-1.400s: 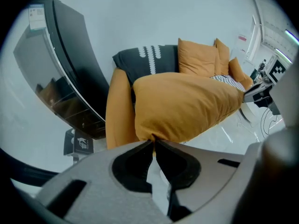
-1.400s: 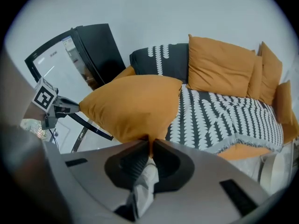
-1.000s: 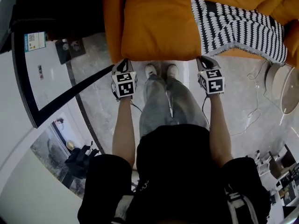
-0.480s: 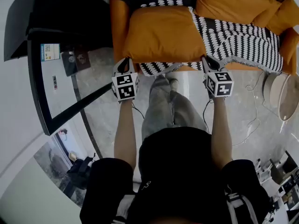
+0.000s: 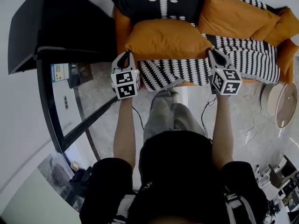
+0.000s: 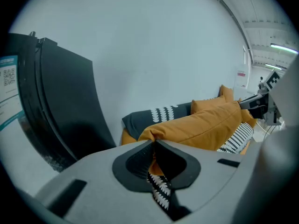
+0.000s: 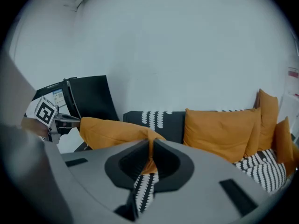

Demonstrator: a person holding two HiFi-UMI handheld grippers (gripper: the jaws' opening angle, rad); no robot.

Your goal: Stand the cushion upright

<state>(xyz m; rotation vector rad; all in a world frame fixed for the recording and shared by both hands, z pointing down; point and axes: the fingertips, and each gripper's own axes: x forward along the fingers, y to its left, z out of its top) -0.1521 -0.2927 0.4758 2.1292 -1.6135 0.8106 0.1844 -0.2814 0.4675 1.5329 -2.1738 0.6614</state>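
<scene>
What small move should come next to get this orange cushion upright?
Probably raise both held corners a bit higher and tip them toward the black back cushion. The left tool and right tool are each shut on a near corner of the orange cushion, which slants rather than stands.

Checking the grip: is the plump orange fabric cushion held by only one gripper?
No, the left gripper and right gripper each pinch a corner of the orange fabric cushion.

orange cushion [image 5: 168,38], front corners lifted, tilted above sofa seat
</scene>
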